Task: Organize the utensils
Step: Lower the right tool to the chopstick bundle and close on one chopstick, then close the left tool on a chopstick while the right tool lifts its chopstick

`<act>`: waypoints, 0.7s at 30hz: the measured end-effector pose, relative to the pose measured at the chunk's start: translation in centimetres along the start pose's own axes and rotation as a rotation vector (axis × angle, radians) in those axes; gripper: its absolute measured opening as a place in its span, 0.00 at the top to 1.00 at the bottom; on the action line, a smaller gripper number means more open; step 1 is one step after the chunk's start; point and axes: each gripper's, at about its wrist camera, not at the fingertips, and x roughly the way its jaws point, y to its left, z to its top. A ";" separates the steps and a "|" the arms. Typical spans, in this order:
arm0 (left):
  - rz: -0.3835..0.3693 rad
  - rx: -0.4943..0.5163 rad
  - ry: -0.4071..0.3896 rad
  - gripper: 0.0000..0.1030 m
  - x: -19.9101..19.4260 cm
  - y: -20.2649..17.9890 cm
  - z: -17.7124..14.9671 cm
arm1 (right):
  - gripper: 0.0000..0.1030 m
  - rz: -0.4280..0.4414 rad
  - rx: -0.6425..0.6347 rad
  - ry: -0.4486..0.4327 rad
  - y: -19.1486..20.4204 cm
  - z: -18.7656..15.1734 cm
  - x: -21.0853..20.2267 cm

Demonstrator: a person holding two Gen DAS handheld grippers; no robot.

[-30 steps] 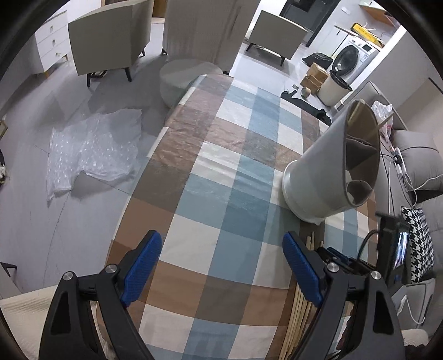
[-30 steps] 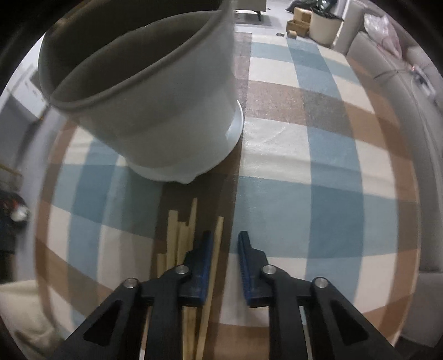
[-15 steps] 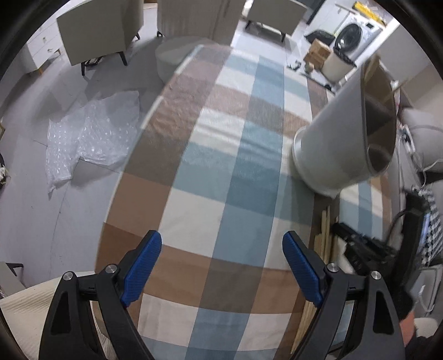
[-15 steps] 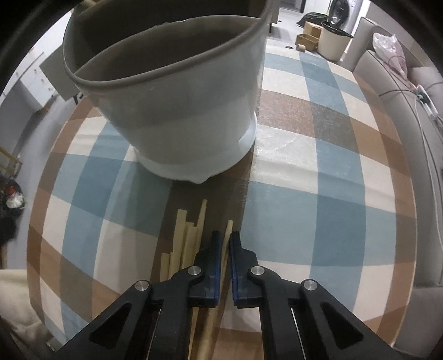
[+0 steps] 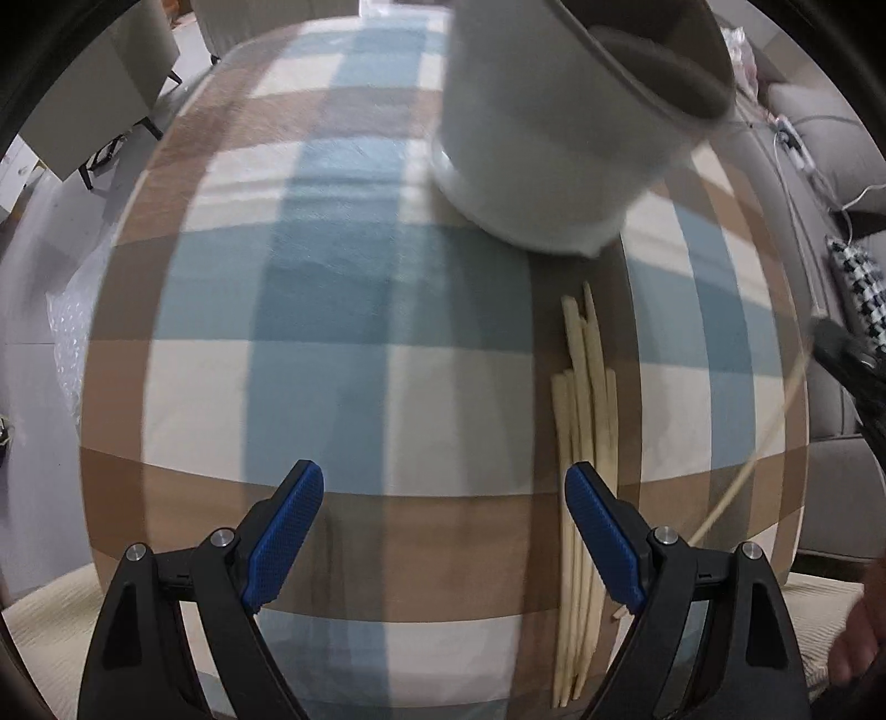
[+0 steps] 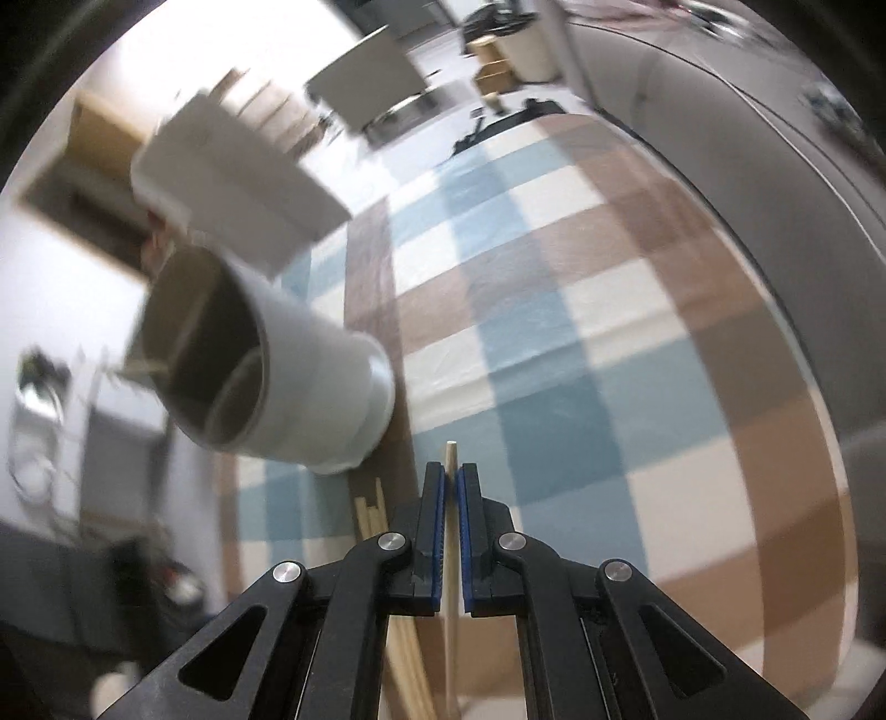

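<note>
A pale grey utensil holder stands on the checked tablecloth; it also shows in the right wrist view. Several wooden chopsticks lie in a bundle in front of it. My left gripper is open and empty above the cloth, its right finger beside the bundle. My right gripper is shut on one chopstick and holds it lifted; that stick appears at the right of the left wrist view. The rest of the bundle lies to its left.
A grey sofa with a houndstooth cushion runs along the table's right side. Armchairs stand on the floor at the far left. A bin and boxes sit beyond the table's far end.
My right gripper closed on one chopstick and lifted it off the table. My left gripper swung right and closer, so the holder and the bundle now sit ahead of it.
</note>
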 end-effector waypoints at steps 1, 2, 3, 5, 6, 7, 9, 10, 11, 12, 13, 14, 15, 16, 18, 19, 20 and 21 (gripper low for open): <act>0.001 0.005 0.008 0.17 0.3 -0.4 -0.1 | 0.96 0.012 0.026 0.000 -0.8 -0.3 -0.6; 0.017 0.011 0.014 0.17 0.6 -0.6 -0.1 | 0.96 0.027 0.058 0.005 -1.4 -0.9 -1.2; 0.041 0.020 0.020 0.17 0.8 -0.9 -0.2 | 0.96 0.035 0.075 0.006 -1.8 -1.2 -1.6; 0.075 0.027 0.029 0.17 1.3 -1.2 -0.3 | 0.96 0.046 0.097 0.001 -2.7 -1.7 -2.5; 0.079 0.025 0.031 0.17 1.4 -1.4 -0.3 | 0.96 0.053 0.102 -0.002 -2.9 -1.9 -2.9; 0.082 0.020 0.035 0.17 1.6 -1.4 -0.3 | 0.96 0.058 0.105 -0.007 -3.0 -1.6 -3.0; 0.097 0.015 0.025 0.16 1.6 -1.4 -0.3 | 0.96 0.068 0.097 -0.023 -3.2 -1.4 -3.6; 0.100 0.017 0.020 0.16 1.6 -1.5 -0.3 | 0.96 0.069 0.092 -0.032 -3.2 -1.5 -3.9; 0.102 0.019 0.020 0.16 1.6 -1.7 -0.2 | 0.96 0.072 0.088 -0.042 -3.2 -1.5 -4.2; 0.105 0.021 0.022 0.16 1.6 -1.8 -0.2 | 0.96 0.076 0.082 -0.048 -3.2 -1.4 -4.6; 0.131 0.032 0.025 0.14 1.8 -2.0 -0.2 | 0.97 0.078 0.073 -0.055 -3.0 -1.4 -4.9; 0.140 0.042 0.014 0.14 1.8 -2.2 -0.3 | 0.96 0.074 0.057 -0.064 -2.8 -1.4 -5.1; 0.139 0.038 0.016 0.14 1.8 -2.2 -0.3 | 0.97 0.075 0.048 -0.066 -2.7 -1.3 -5.1; 0.134 0.029 0.019 0.14 1.8 -2.1 -0.2 | 0.96 0.077 0.043 -0.066 -2.6 -1.3 -5.2; 0.134 0.037 0.014 0.15 1.8 -2.3 0.0 | 0.97 0.080 0.036 -0.071 -2.4 -1.2 -5.1; 0.133 0.039 0.010 0.15 1.8 -2.3 0.1 | 0.97 0.079 0.034 -0.071 -2.4 -1.2 -5.0; 0.130 0.039 0.009 0.16 1.6 -2.2 0.1 | 0.97 0.080 0.031 -0.073 -2.3 -1.1 -5.0; 0.129 0.039 0.012 0.18 1.6 -2.3 0.3 | 0.97 0.079 0.026 -0.077 -2.1 -1.0 -4.9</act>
